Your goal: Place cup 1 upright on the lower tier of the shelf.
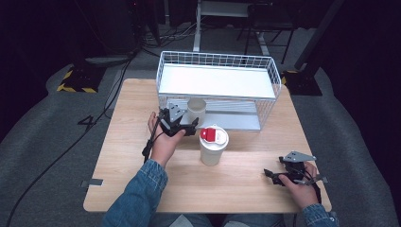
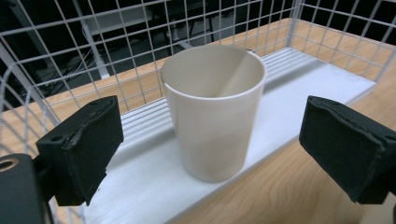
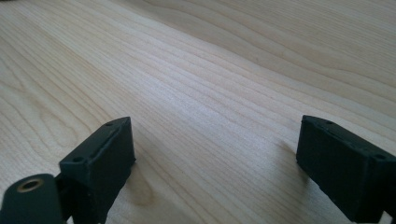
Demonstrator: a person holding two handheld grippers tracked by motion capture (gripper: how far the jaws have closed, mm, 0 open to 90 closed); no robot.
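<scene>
A white wire basket stands at the far side of the wooden bench, with a white shelf on top and a lower white floor. An empty cream cup stands upright on this lower floor, at its front edge. Before the basket on the bench stands a white cup with a red lid. The left gripper faces the cream cup; its jaws are spread, one at each side, not touching the cup. The right gripper rests low over the bare bench, well apart, jaws spread and holding nothing.
</scene>
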